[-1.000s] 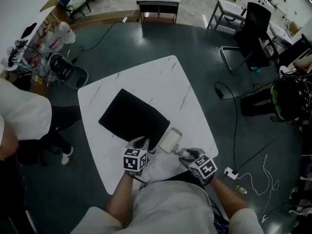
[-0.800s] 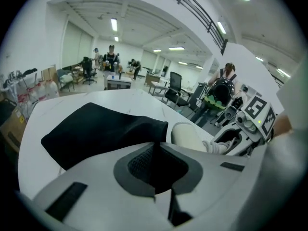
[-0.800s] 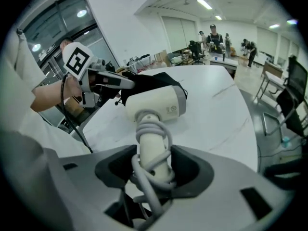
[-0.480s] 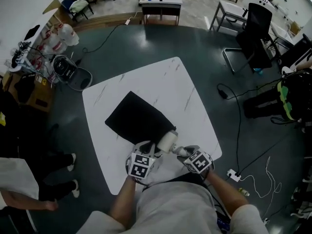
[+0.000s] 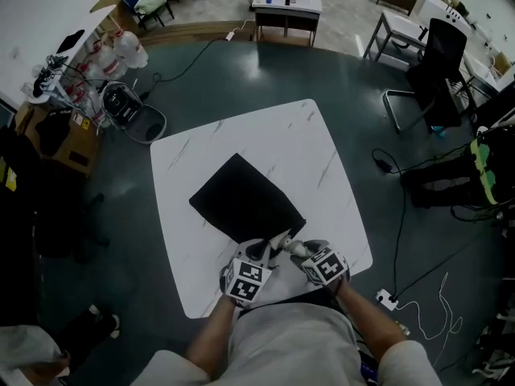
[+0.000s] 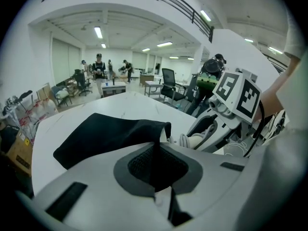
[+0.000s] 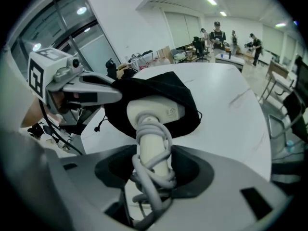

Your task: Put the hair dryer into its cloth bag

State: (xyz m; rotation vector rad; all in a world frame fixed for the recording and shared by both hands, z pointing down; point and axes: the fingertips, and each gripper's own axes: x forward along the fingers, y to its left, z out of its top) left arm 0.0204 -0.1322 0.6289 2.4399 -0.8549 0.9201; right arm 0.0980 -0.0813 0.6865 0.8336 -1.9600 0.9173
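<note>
- Pinching the raised rim at the mouth of the cloth bag (image 6: 103,134), the left gripper (image 6: 155,170) has its jaws closed tight on the black fabric.
- The right gripper (image 7: 153,174) has its jaws standing wide and clamped on the handle of the hair dryer (image 7: 155,110). A pale cord (image 7: 154,146) is wound round that handle.
- The dryer's white head sits inside the bag's mouth with black cloth draped over and around it. The handle is outside.
- Both grippers are just beside each other at the near corner of the white desk (image 5: 278,131), close to its edge and to the person's body.
- The bag lies flat and slantwise, its closed end toward the middle of the desk. Bare top shows beyond it up to the far edge, and along both sides.
- Round the desk is dark floor (image 5: 362,95). A black chair (image 5: 438,63) stands well apart on the right, and cables (image 5: 396,215) trail near the desk's right edge.
</note>
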